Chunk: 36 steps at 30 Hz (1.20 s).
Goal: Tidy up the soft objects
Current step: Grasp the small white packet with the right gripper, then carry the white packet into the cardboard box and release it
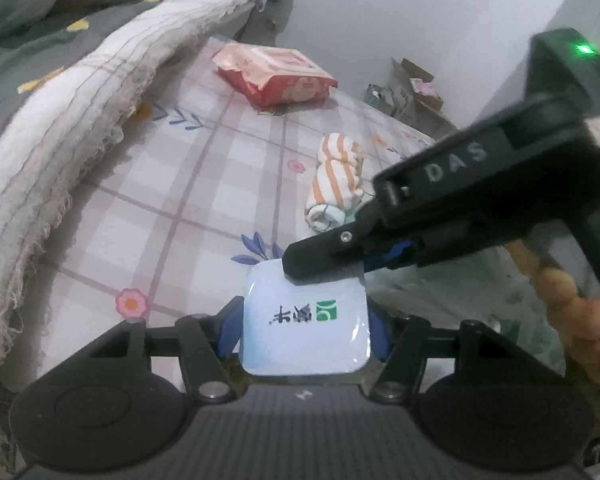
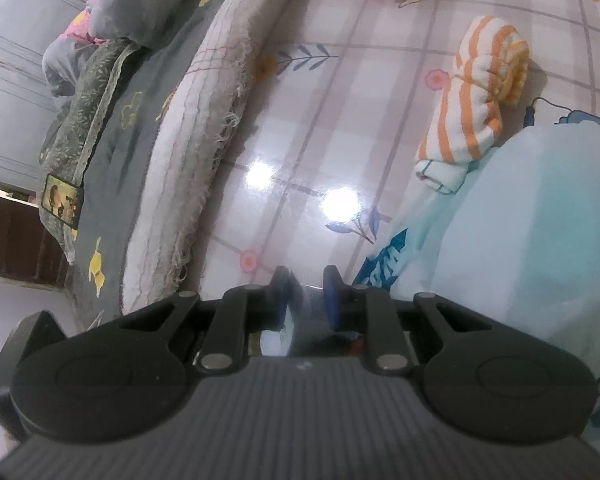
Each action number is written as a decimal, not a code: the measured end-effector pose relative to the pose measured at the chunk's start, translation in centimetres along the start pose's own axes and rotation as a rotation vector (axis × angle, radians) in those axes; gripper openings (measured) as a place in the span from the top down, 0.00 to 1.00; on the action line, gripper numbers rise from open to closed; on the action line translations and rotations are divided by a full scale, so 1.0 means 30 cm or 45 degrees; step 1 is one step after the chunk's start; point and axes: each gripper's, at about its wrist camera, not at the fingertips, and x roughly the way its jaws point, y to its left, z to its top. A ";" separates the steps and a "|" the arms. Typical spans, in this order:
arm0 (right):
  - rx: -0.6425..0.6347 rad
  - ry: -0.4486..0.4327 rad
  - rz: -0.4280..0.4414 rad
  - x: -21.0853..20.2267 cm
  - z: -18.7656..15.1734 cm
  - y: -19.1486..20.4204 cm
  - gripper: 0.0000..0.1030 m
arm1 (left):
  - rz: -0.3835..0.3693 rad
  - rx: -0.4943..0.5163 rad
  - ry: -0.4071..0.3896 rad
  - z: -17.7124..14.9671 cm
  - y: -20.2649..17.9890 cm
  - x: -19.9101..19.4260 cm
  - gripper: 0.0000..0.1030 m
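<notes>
Left gripper (image 1: 304, 328): you hold it low over the mat, its blue pads (image 1: 229, 330) pressed on both sides of the pack, so the jaws are clamped on it.
Pack (image 1: 306, 328): a small pale-blue glossy tissue pack with a green logo and dark print, lying lengthwise between your left fingers, its far end towards the right gripper.
Right gripper (image 1: 296, 266): you bring it in from the right in the left wrist view; its black tip sits at the far edge of the pack, touching or just over it. In its own view (image 2: 306, 300) the two blue pads stand close with something pale and shiny between them. The jaws are drawn together; whether they pinch the pack's edge or its wrapper you cannot tell.
Your right hand (image 1: 580, 320): its fingers show behind the right gripper at the right edge.
Towel (image 1: 338, 178): orange-and-white striped, rolled, on the mat beyond the pack and well apart from it; its near end lies just beside the cloth.
Cloth (image 2: 520, 220): pale turquoise with dark blue print, bunched on the mat beside your right gripper.
Red pack (image 1: 276, 74): a red-and-pink soft packet further back on the mat.
Mat (image 1: 160, 200): shiny pink-and-white check with small flowers.
Blanket (image 1: 60, 140): a frayed whitish fold along the mat's left side, grey bedding behind it.
</notes>
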 end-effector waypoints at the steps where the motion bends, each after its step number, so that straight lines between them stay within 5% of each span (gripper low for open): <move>1: -0.003 -0.005 0.012 -0.004 -0.001 0.003 0.85 | 0.005 0.002 -0.001 0.000 -0.001 0.000 0.41; 14: -0.064 -0.203 0.226 -0.262 -0.068 0.107 0.87 | 0.061 0.200 -0.181 0.026 -0.163 -0.228 0.41; 21: -0.024 -0.485 0.215 -0.633 -0.243 0.024 0.87 | -0.106 0.443 -0.252 0.066 -0.450 -0.317 0.41; 29: 0.319 -0.673 0.130 -0.892 -0.550 -0.315 0.85 | -0.379 0.662 -0.041 -0.013 -0.825 -0.158 0.41; 36: 0.631 -0.635 0.246 -0.782 -0.711 -0.619 0.85 | -0.366 0.786 0.258 -0.106 -0.965 0.045 0.41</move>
